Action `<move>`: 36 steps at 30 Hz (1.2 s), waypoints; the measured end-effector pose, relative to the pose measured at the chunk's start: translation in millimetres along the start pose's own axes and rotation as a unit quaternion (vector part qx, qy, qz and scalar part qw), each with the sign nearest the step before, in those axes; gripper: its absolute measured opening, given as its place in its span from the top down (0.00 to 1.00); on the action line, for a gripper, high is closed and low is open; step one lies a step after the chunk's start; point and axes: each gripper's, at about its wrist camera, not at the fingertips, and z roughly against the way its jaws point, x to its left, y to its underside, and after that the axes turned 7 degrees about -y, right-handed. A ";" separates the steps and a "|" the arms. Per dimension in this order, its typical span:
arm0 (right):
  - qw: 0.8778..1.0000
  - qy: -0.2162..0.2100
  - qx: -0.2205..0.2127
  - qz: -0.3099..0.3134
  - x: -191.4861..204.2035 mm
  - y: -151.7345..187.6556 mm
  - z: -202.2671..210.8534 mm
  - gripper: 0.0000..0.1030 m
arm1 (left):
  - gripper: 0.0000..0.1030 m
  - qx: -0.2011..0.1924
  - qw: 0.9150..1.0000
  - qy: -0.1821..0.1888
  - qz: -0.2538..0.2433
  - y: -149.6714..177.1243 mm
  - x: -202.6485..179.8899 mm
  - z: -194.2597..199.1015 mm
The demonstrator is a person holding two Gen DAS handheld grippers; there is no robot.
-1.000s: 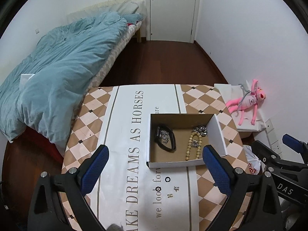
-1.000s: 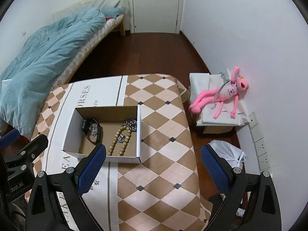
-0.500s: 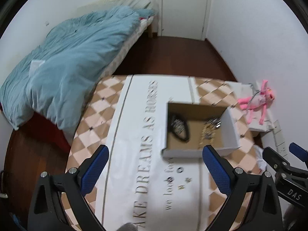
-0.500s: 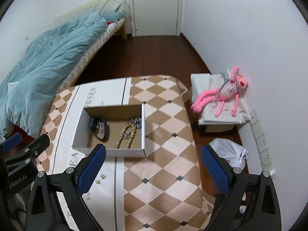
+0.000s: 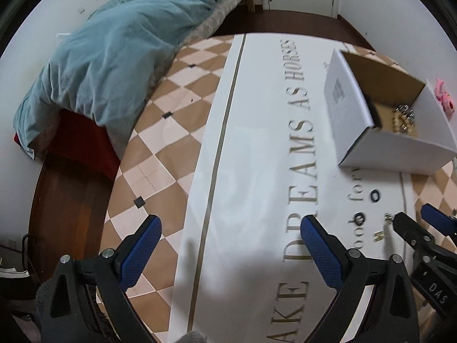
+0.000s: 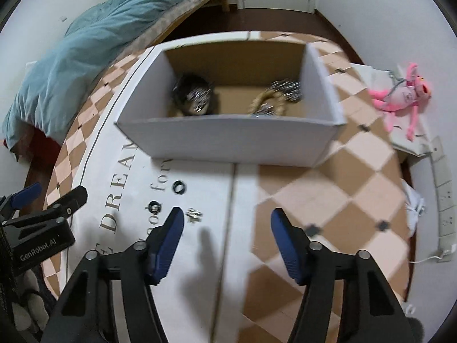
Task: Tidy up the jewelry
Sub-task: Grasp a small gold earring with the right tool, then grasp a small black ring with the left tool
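A white cardboard box (image 6: 228, 140) stands on the table and holds a dark bracelet (image 6: 197, 97), a beaded necklace (image 6: 268, 103) and a silver chain (image 6: 287, 87). In front of it two black rings (image 6: 179, 187) (image 6: 155, 207) and small silver earrings (image 6: 194, 214) lie on the white runner. My right gripper (image 6: 227, 217) hovers low just right of the earrings; its jaws are closing with nothing between them. Further left, my left gripper (image 5: 231, 223) is open over bare runner. From there the rings (image 5: 374, 196), earrings (image 5: 378, 235) and box (image 5: 394, 151) lie to its right.
The table has a checked cloth with a lettered white runner (image 5: 257, 143). A bed with a teal duvet (image 5: 114, 57) lies close on the left. On the right are a pink plush toy (image 6: 400, 94) on a low box, a white bag (image 6: 414, 205) and wall sockets (image 6: 442, 200).
Both grippers have sunk toward the table and tilted further down. The box and small jewelry now look much closer. The right jaws have narrowed; the left jaws stay wide.
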 end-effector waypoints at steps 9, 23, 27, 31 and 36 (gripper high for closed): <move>0.998 0.041 -0.007 0.054 22.3 8.9 -18.0 0.87 | 0.03 0.011 1.000 0.014 -0.006 3.2 -9.7 -5.9; 0.998 0.031 -0.035 -0.034 -39.3 11.3 19.3 0.92 | 0.05 -0.009 0.993 0.103 -0.058 9.0 -71.3 11.8; 0.998 0.036 -0.036 -0.046 -52.6 10.2 23.9 0.92 | 0.42 -0.014 0.990 0.111 -0.081 9.2 -87.0 12.0; 0.997 0.038 -0.035 -0.049 -55.0 10.0 24.8 0.92 | 0.77 -0.013 0.988 0.131 -0.085 10.6 -90.9 12.5; 0.997 0.037 -0.037 -0.048 -52.3 8.3 25.2 0.92 | 0.90 -0.016 0.986 0.142 -0.085 9.3 -89.6 11.7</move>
